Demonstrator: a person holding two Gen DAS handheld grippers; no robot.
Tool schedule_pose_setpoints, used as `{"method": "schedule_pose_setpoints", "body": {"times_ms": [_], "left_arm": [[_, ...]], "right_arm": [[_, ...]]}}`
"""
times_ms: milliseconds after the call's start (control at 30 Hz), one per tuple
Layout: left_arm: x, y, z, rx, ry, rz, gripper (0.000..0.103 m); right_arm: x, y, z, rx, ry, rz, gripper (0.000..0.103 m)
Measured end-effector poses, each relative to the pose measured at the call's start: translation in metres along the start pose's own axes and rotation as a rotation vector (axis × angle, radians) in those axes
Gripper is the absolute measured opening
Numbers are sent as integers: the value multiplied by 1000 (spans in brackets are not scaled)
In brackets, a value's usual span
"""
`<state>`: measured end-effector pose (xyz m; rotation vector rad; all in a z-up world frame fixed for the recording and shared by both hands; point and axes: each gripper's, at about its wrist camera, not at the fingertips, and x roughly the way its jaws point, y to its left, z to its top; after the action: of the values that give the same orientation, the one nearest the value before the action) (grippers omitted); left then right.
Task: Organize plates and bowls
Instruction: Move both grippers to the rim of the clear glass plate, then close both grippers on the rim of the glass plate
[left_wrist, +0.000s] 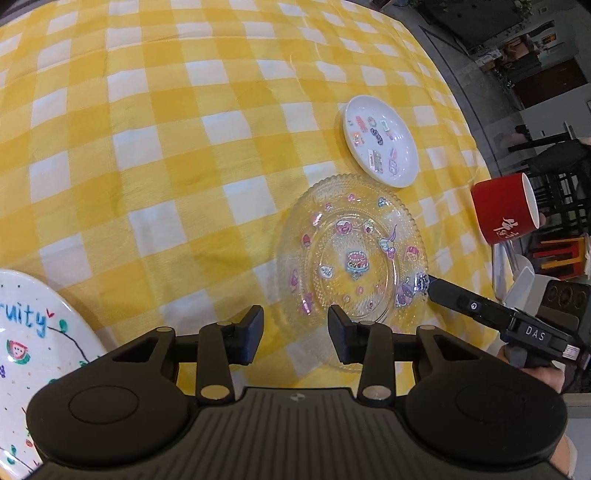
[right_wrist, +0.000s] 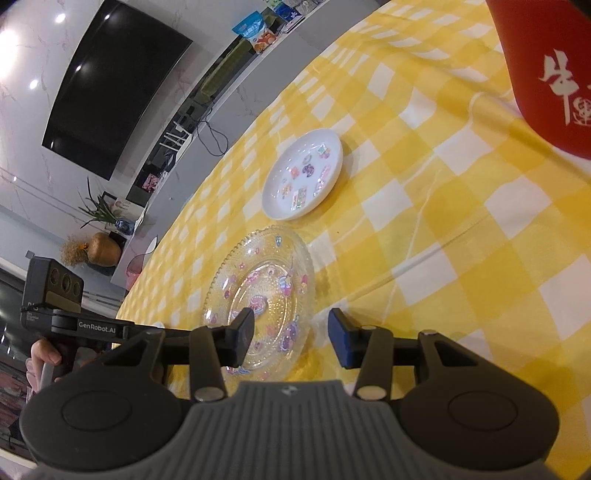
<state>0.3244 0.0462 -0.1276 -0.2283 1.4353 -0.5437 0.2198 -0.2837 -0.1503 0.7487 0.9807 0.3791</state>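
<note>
Both tongs open, holding nothing; right gripper (right_wrist: 291, 336) straddles near rim of glass plate (right_wrist: 260, 308) at lower centre, left gripper (left_wrist: 295, 334) just beside it; white sticker plate (left_wrist: 380, 140) upper right, red bowl (left_wrist: 506, 210) at right edge; risk: thin slick rim slips or tilts if pinched shallow; grippers could collide.

Right hand-held gripper (right_wrist: 291, 334), jaws apart, hovers over a clear glass plate (right_wrist: 260, 302) on a yellow-checked bench (right_wrist: 461, 229); a white plate (right_wrist: 303, 173) lies beyond.
</note>
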Motion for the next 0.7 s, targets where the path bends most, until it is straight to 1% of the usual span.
{"method": "schedule_pose_setpoints", "body": {"times_ms": [33,67,100,133,167,233,267,333,400,433,467,500,567,633,700], "left_arm": [[1,-1,0,-3,1,2,40],[2,-2,0,-12,-8,8,39],[3,-3,0,-22,-14,5,33],[6,-3,0,-33,-10,5,30],[5,-4,-1,-37,-19,9,30],[5,-4,-2,-39,-24,18,23],[5,-4,-2,-41,-26,23,22],[4,-2,-2,-51,-29,31,14],[4,0,-2,-64,-36,27,14],[3,1,-3,-68,-42,24,14],[3,2,-3,-69,-44,22,14],[3,2,-3,-70,-46,21,14],[3,1,-3,-66,-48,24,14],[3,0,-4,-67,-49,32,14],[3,-2,-4,-80,-50,47,14]], "right_arm": [[1,1,0,0,-1,1,45],[2,2,-1,-2,-4,0,45],[3,3,-2,-4,-5,-1,44],[4,3,-2,-5,-3,2,44],[5,4,-2,-5,1,5,43],[6,5,-3,-5,2,7,42],[6,5,-3,-6,1,7,41],[7,5,-3,-7,-2,5,40],[6,4,-3,-2,-8,6,39],[6,4,-3,2,-11,5,37],[7,4,-3,2,-14,-3,31],[8,4,-2,-1,-15,-14,28],[7,1,-2,-1,-17,-31,14],[7,-2,-1,12,-16,-31,12],[7,-4,-1,27,-21,-25,12]]}}
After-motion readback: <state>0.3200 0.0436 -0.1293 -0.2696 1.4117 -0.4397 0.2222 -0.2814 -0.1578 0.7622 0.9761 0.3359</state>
